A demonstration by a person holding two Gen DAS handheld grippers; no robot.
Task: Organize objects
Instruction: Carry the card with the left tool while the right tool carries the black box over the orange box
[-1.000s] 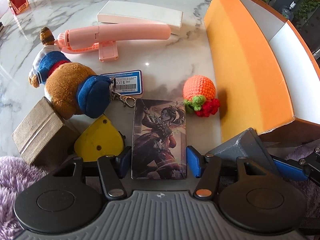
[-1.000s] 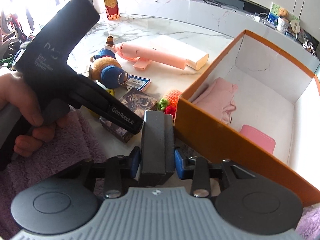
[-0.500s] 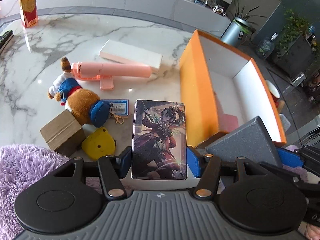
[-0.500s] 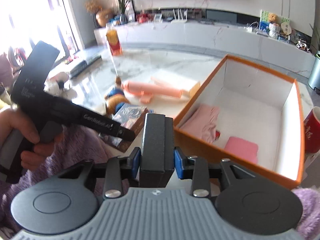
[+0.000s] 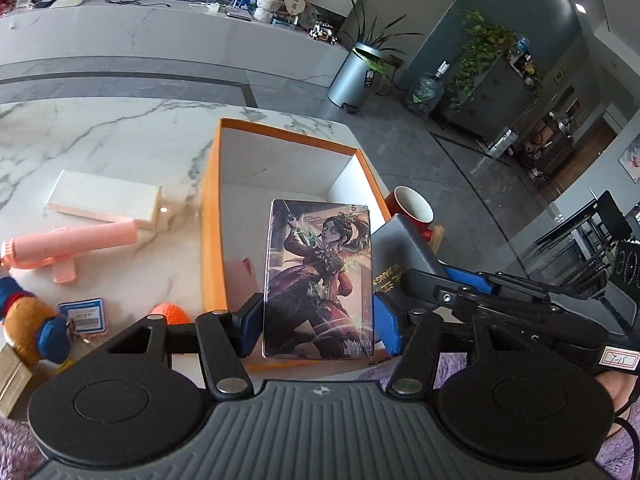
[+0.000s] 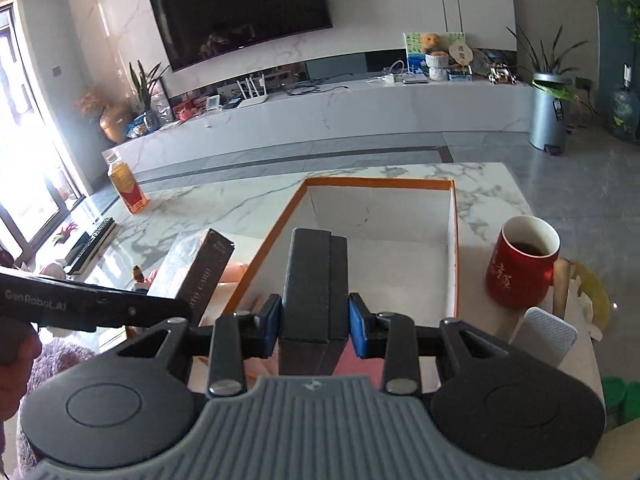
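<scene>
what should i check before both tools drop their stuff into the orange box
1. Left tool grips the illustrated card box: ok, both blue pads press its sides.
2. Right tool grips the dark grey case: ok, clamped between the pads.
3. Orange box lies ahead of and below both loads: ok.
4. Free floor space inside: ok at the far end; pink items lie at the near end.
5. The two tools clear of each other: cannot tell, they hang side by side and close.
6. Red mug outside the box, beside its right wall: ok, but close to the right tool's path.
</scene>
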